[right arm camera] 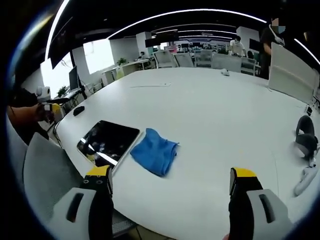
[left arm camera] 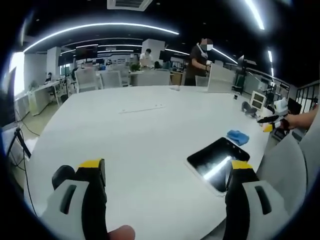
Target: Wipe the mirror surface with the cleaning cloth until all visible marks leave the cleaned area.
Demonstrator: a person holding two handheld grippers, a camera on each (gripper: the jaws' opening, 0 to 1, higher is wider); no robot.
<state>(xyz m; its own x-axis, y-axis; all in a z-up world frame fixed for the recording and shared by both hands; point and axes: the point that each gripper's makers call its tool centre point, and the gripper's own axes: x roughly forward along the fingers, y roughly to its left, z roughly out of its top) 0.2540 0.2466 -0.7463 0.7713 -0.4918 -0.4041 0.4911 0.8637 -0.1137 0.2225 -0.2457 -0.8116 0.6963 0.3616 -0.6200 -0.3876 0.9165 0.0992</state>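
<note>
The mirror (right arm camera: 108, 141) is lying at the white desk's (right arm camera: 210, 115) near edge, the blue cleaning cloth (right arm camera: 155, 151) just beside it. Both the left gripper (left arm camera: 167, 172) and right gripper (right arm camera: 170, 179) are hovering released, holding nothing.

Bright ceiling strip lights (left arm camera: 100, 27), fisheye-bent edges, mirror (left arm camera: 217, 157) glare.

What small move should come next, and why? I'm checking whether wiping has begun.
Probably bring the right gripper down onto the blue cloth and close on it. Both grippers hang open and empty above the white table, and the cloth lies untouched beside the mirror, so wiping hasn't begun.
</note>
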